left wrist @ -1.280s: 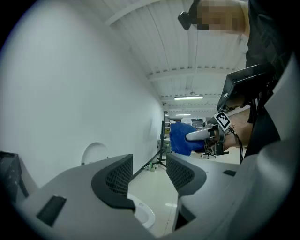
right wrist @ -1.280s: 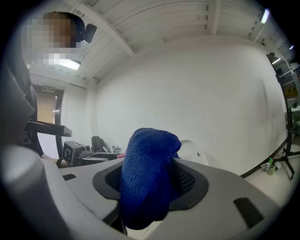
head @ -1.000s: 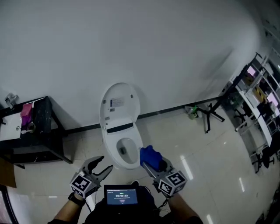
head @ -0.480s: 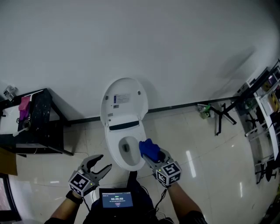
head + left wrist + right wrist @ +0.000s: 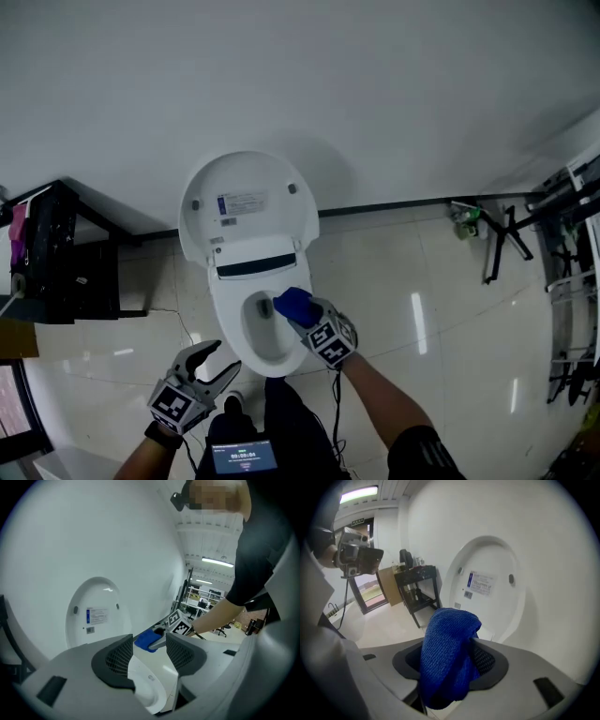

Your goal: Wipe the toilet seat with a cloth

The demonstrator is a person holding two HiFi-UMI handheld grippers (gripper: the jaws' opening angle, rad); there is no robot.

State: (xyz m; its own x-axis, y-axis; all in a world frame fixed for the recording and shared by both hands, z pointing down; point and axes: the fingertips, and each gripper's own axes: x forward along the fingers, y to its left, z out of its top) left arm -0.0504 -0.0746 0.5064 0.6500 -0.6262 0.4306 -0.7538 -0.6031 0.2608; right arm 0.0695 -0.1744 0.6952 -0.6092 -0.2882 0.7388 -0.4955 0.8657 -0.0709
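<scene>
A white toilet (image 5: 246, 281) stands against the wall with its lid (image 5: 246, 208) raised; the lid (image 5: 487, 585) with a blue label also fills the right gripper view. My right gripper (image 5: 298, 309) hovers over the right side of the seat (image 5: 298, 339), shut on a bunched blue cloth (image 5: 293, 304) that bulges between its jaws (image 5: 449, 660). My left gripper (image 5: 211, 364) hangs open and empty at the toilet's front left. In the left gripper view the blue cloth (image 5: 147, 640) and the seat (image 5: 145, 686) show beyond the open jaws.
A black shelf unit (image 5: 56, 258) stands left of the toilet against the wall. A black stand (image 5: 497, 234) and metal racks (image 5: 572, 272) are at the right. Glossy tiled floor (image 5: 422, 319) surrounds the toilet. A tablet (image 5: 242, 457) hangs at my chest.
The right gripper with the blue cloth has moved forward and left, now over the toilet's seat edge. The view has shifted closer to the toilet. The left gripper stays open.
</scene>
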